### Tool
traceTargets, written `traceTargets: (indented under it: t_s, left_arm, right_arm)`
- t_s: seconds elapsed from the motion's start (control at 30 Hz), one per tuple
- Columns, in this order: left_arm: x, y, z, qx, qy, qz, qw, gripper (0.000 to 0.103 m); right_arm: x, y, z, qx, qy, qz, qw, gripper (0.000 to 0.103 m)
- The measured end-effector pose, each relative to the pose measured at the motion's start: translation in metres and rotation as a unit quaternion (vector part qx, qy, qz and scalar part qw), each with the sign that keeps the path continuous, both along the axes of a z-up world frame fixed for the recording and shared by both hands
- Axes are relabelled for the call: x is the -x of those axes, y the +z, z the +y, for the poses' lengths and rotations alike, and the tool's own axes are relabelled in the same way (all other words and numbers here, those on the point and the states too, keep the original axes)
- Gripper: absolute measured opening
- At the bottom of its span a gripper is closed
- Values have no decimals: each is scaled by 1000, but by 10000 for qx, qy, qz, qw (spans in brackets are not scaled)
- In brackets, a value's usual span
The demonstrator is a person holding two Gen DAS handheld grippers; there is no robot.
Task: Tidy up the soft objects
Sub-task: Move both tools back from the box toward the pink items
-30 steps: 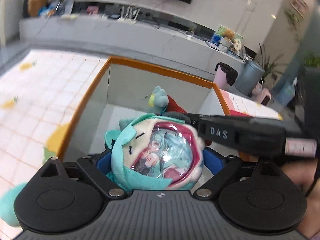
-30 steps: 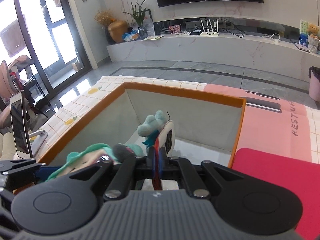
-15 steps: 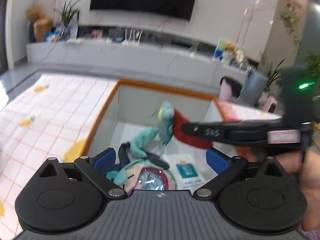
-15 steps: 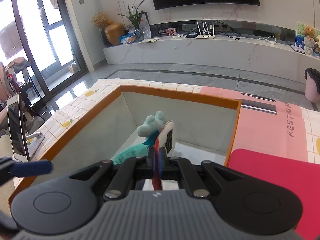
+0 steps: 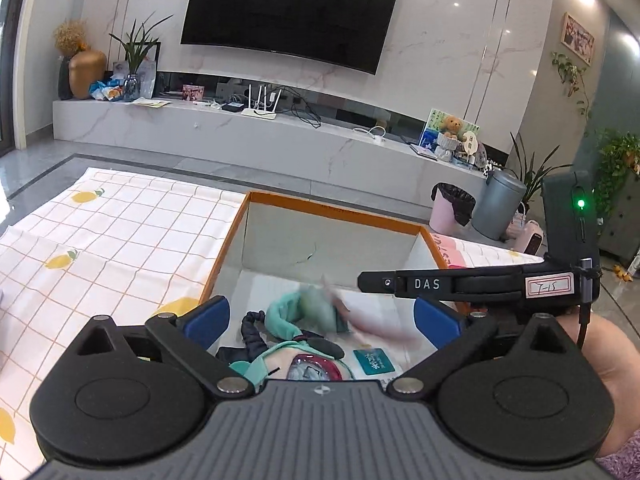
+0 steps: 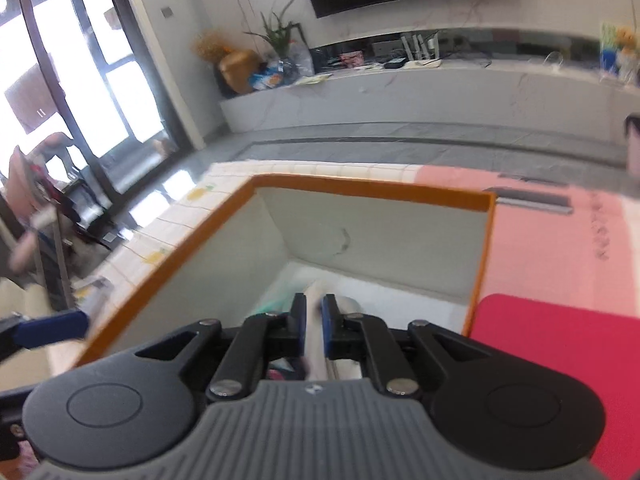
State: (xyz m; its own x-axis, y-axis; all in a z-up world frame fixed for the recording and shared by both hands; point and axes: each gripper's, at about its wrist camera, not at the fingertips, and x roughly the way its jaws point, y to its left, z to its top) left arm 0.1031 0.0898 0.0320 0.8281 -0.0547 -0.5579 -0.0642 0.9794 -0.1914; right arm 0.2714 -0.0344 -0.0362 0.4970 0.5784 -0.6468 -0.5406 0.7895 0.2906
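An orange-rimmed box [image 5: 332, 208] with pale walls sits on the cloth ahead. A teal-haired plush doll [image 5: 280, 360] lies on its floor, partly hidden behind my left gripper [image 5: 320, 320], which hangs open above it with nothing between its blue pads. A small teal, red and white plush [image 5: 324, 312] is a blur just below the tip of my right gripper [image 5: 362, 280]. In the right wrist view the right gripper [image 6: 314, 320] has its jaws opening by a narrow gap. The blurred plush [image 6: 316, 300] shows through that gap, loose above the box [image 6: 360, 188].
A lemon-print checked cloth [image 5: 120, 240] covers the surface left of the box. A pink mat [image 6: 560, 240] and a red mat [image 6: 560, 360] lie to its right. A teal-labelled packet [image 5: 374, 360] rests on the box floor. A person's hand [image 5: 608, 360] holds the right gripper.
My left gripper has let go of the teal-haired doll, which now lies in the box, and has pulled up and back. The right jaws have parted and the small plush has slipped down from them.
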Motion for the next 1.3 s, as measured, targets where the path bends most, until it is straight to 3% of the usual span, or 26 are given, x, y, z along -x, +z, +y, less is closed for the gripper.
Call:
traceTargets:
  t_s: [0.03,0.13,0.23,0.43,0.63,0.9,1.07,1.3]
  left_arm:
    - [1,-1,-1,-28,7,22,10000,103]
    - [0,-2,-1,-70,24,79,9999,103]
    - [1,0,0,-100,69,56,9999,103]
    - [6,5,2,-89,133,-39,9999,103]
    - [12,14,0,-79,123,-141,9998,103]
    - [22,38,-12,-115,147,-496,9986,103]
    - [23,56,-27,-64,104,-610,9981,103]
    - [30,65,-67,-81,-444,-620,9971,103]
  right_arm:
    - [2,2,3,177,-23,-136,9997,20]
    - [13,9,11,615,-123,-568,9964,67]
    - [19,14,12,945,-145,-960,9908,68]
    - [26,27,5,839,-395,-1352,9865,90]
    - [29,40,1,810,-624,-1431,9844,100]
    - [41,76,-21,714,-861,-1459,9829,100]
    - [49,111,-60,738,-1125,-1496,9795,100]
    - [45,142,-131,1279,-1515,-1261,9720,100]
